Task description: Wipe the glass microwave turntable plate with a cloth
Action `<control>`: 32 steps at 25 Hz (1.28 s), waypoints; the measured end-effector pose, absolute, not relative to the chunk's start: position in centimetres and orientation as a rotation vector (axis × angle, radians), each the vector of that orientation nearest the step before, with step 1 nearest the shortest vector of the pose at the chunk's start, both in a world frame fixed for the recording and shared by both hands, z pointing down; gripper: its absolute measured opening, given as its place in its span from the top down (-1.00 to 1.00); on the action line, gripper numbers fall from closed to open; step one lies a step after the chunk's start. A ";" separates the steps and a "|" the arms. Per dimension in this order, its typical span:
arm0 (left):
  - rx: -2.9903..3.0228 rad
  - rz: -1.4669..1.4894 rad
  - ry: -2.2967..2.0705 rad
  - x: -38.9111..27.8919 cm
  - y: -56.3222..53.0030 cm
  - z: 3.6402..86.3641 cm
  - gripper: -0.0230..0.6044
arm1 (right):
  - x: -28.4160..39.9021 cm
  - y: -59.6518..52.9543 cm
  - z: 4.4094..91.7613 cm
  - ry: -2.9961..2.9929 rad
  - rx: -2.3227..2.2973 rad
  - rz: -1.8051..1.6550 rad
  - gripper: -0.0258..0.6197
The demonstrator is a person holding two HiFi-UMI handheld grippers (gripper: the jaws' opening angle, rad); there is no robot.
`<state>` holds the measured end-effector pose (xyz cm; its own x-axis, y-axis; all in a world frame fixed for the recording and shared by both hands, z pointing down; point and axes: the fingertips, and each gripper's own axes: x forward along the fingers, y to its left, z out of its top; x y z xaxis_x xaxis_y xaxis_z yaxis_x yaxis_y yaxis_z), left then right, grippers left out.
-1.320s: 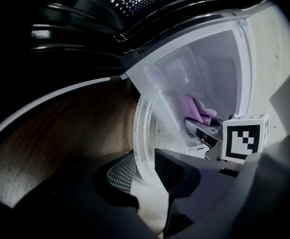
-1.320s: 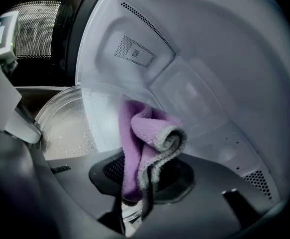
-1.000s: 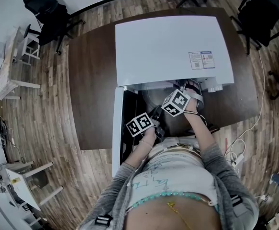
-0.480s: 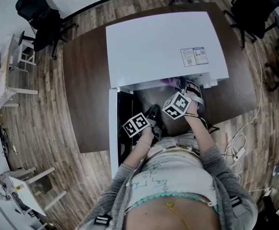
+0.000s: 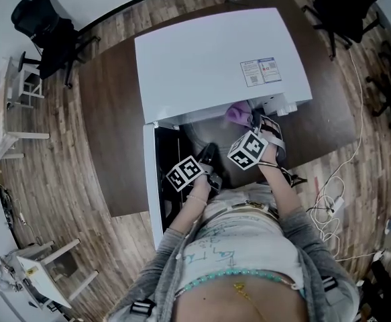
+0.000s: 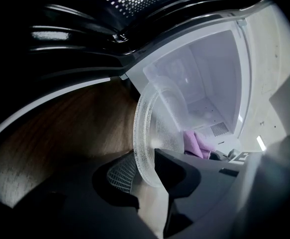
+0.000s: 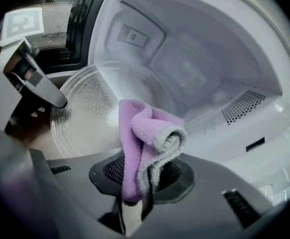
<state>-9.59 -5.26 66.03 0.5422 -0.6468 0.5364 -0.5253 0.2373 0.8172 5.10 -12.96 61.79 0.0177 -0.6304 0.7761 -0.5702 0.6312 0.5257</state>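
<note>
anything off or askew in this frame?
The round clear glass turntable plate sits off-centre toward the open front of the white microwave, rim clamped in the left gripper. No spill or damage visible.

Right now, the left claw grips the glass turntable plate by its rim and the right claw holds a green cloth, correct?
Not quite. The cloth pinched in the right claw is purple, not green, as the right gripper view shows. The rest stands: the left claw does grip the glass turntable plate by its rim.
</note>
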 end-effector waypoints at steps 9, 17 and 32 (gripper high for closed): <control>1.414 -0.111 -1.095 -9.6 -5.2 66.1 0.53 | 5.4 -11.1 62.5 -1.632 0.966 -0.052 0.57; 1.416 -0.112 -1.098 -9.6 -5.2 66.1 0.53 | 4.0 -8.6 63.6 -1.665 0.864 -0.019 0.57; 1.419 -0.114 -1.104 -9.6 -5.2 66.1 0.53 | -2.3 -6.3 64.1 -1.788 0.665 -0.078 0.57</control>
